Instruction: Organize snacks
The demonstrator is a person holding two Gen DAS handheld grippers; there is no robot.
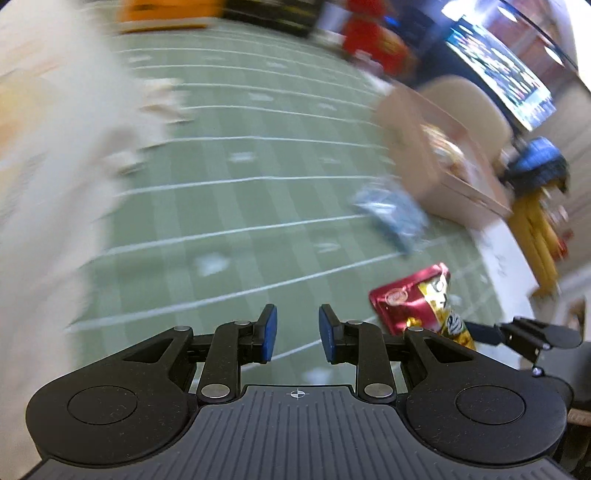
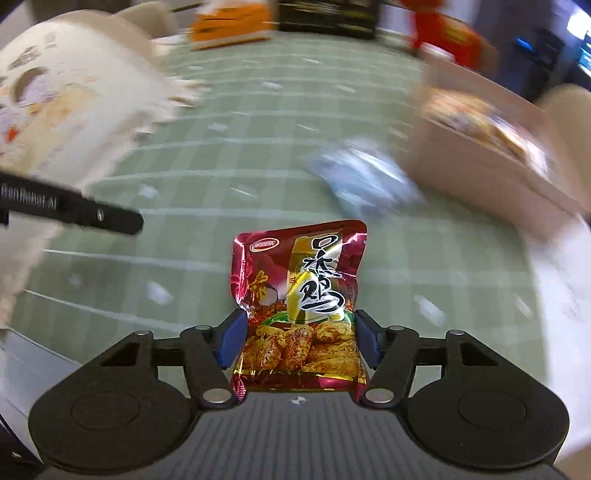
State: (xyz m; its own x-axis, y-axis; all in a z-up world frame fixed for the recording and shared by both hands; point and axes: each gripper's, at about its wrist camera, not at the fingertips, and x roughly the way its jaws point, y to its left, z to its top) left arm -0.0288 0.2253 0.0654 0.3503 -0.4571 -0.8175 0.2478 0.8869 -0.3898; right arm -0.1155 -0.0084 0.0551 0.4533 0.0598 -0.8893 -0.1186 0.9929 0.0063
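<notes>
right wrist view: the right gripper (image 2: 299, 341) grasps a red and gold snack packet (image 2: 301, 295), the blue pads pressing on its two side edges and the packet sticking out ahead of the fingers. large black and white chinese brush characters run down its front above a picture of fried chicken pieces, and a small red oval logo sits at its upper left; the logo's writing is too small to read. the packet hangs over a green tablecloth (image 2: 221, 206) with white grid lines. ahead and to the right lies a blurred blue and white packet (image 2: 364, 177), and further right stands a cardboard box (image 2: 480, 147) with snacks inside. ahead left is a cream printed bag (image 2: 62, 103), and in front of it a black bar with white lettering, partly legible, crosses the view. far ahead are an orange pack (image 2: 229, 22) and a red pack (image 2: 447, 33), both blurred.

left wrist view: the left gripper (image 1: 297, 332) is released, its blue pads apart with nothing between them. the same red packet is just to its right, the box ahead right.
</notes>
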